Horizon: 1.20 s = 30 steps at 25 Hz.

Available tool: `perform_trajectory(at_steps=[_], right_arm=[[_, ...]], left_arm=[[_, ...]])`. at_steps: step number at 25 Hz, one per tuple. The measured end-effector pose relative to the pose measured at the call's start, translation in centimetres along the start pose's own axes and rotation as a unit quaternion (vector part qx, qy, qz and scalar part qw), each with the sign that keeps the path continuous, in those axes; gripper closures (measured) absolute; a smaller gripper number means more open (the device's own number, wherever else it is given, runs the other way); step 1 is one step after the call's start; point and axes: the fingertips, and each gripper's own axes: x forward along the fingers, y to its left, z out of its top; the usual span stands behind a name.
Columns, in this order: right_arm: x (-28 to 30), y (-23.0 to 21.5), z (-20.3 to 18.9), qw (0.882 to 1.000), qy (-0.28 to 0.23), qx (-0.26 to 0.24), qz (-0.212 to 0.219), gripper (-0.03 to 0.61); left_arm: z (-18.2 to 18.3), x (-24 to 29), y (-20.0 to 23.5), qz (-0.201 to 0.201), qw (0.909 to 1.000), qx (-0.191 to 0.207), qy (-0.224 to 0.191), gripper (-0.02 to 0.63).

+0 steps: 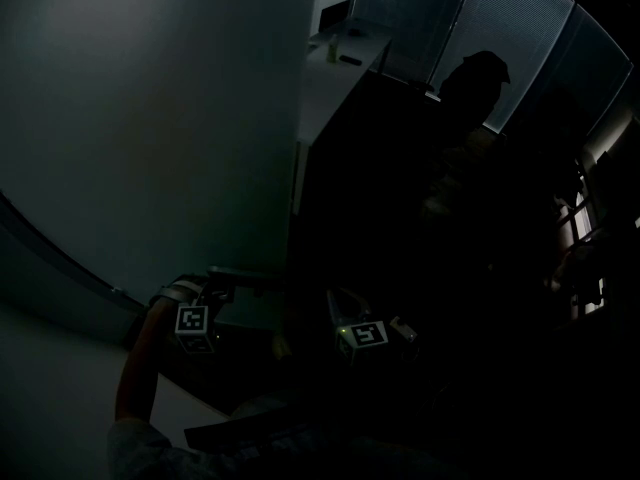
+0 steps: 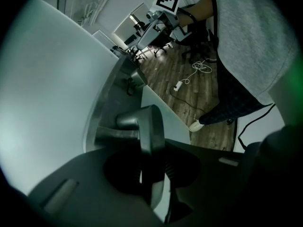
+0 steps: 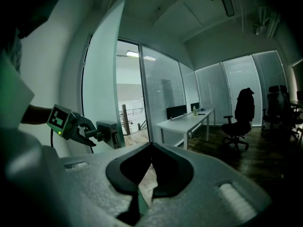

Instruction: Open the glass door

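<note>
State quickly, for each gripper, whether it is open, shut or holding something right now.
Left gripper: open, jaws apart around the door handle, not clamping it.
Right gripper: shut, nothing between its jaws.

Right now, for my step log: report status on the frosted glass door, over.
Left gripper open, grey metal lever handle between its jaws. Right gripper shut, empty. Frosted glass door ajar. Nothing seen blocking it.

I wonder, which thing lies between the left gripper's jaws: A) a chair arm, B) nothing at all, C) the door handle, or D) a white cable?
C: the left gripper view shows the door handle running between the jaws of the left gripper.
</note>
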Motion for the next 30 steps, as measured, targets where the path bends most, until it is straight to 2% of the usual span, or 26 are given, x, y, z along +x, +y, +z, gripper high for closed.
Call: perform_trajectory(at_steps=[4, 14, 30], right_arm=[[0.2, 0.1, -0.4, 1.000, 0.001, 0.002, 0.002, 0.575], [0.8, 1.0, -0.5, 1.000, 0.001, 0.002, 0.013, 0.575], [0.9, 1.3, -0.7, 1.000, 0.003, 0.002, 0.015, 0.575]], left_arm=[[-0.8, -0.3, 0.3, 0.001, 0.9997, -0.006, 0.021, 0.530], [-1.4, -1.7, 0.7, 0.013, 0.9986, -0.036, 0.036, 0.460], [-0.6, -5.7, 1.2, 0.051, 0.9929, -0.108, 0.006, 0.428]])
